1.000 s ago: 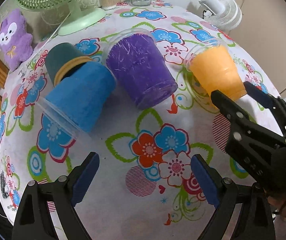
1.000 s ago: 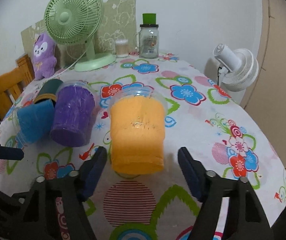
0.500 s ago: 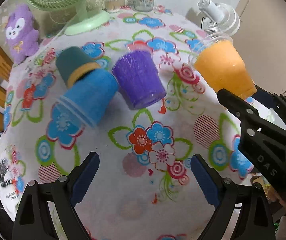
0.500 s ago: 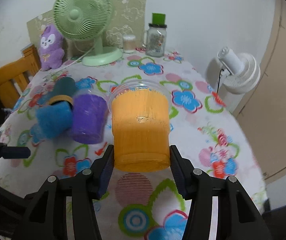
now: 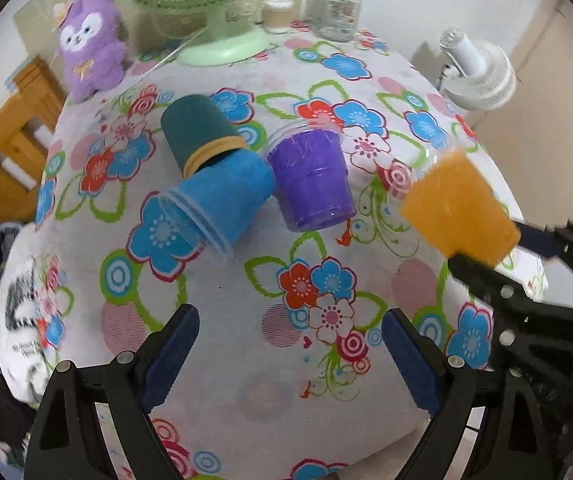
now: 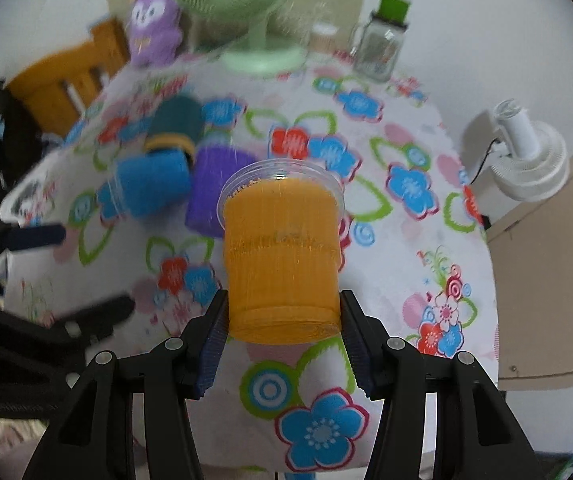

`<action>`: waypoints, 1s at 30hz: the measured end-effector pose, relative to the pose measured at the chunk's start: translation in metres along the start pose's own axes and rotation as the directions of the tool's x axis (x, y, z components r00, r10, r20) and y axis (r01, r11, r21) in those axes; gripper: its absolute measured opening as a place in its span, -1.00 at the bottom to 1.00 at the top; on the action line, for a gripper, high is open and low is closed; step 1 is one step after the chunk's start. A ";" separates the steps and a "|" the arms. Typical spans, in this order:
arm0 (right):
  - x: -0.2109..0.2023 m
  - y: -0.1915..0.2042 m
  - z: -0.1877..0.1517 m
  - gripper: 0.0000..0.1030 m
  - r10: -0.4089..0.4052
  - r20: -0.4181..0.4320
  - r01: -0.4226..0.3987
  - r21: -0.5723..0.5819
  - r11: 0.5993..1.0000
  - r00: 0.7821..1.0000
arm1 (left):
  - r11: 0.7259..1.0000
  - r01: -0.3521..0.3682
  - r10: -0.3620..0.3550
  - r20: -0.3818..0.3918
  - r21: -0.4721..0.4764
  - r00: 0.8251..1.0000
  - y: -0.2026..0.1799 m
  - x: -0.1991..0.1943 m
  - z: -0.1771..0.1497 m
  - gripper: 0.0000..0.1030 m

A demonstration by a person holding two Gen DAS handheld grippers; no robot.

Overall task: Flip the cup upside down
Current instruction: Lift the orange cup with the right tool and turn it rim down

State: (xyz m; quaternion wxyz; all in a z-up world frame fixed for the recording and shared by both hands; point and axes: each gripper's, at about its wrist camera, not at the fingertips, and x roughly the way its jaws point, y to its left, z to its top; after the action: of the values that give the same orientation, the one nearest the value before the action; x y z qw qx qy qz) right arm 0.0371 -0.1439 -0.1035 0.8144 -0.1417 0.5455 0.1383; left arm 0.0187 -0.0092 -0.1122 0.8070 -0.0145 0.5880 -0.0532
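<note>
My right gripper [image 6: 282, 320] is shut on the base end of an orange cup [image 6: 280, 260] and holds it lifted above the flowered tablecloth [image 6: 406, 240], clear rim pointing away. In the left wrist view the orange cup [image 5: 458, 212] hangs at the right, held by the right gripper [image 5: 498, 254]. My left gripper [image 5: 286, 354] is open and empty above the table's near edge. A purple cup [image 5: 312, 180] sits upside down mid-table. A blue cup [image 5: 214, 204] lies on its side against a dark green cup [image 5: 196, 132].
A green desk fan [image 5: 222, 40], a purple plush toy [image 5: 90, 44], a glass jar with green lid [image 5: 340, 8] and a small container [image 5: 276, 14] stand at the table's far edge. A white fan [image 5: 478, 72] stands beyond the right edge. A wooden chair [image 5: 6, 144] is left.
My right gripper closed on the orange cup and lifted it off the table, moving up and back. My left gripper drew back and higher, staying open.
</note>
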 end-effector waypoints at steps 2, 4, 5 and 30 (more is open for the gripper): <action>0.007 -0.004 0.000 0.09 0.017 -0.052 -0.017 -0.012 1.000 0.999 | 1.000 -0.002 0.001 -0.012 -0.025 1.000 -0.002 0.006 0.000 0.82; 0.013 -0.008 0.001 0.09 0.028 -0.102 -0.032 -0.036 0.999 0.994 | 0.999 -0.004 0.003 -0.022 -0.043 1.000 -0.003 0.010 0.000 0.82; 0.014 -0.009 0.002 0.09 0.029 -0.123 -0.037 -0.057 0.998 0.992 | 0.999 -0.003 0.001 -0.025 -0.054 1.000 -0.004 0.012 0.001 0.82; 0.046 0.005 0.053 0.59 0.041 -0.256 -0.113 -0.271 0.956 0.966 | 0.978 -0.074 0.056 -0.096 -0.196 0.994 0.024 0.037 0.016 0.82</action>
State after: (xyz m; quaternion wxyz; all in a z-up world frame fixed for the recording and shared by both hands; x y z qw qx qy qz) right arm 0.0970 -0.1159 -0.1278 0.7053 -0.2515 0.6223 0.2282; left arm 0.0466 0.0100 -0.1448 0.7756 -0.0737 0.6261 0.0321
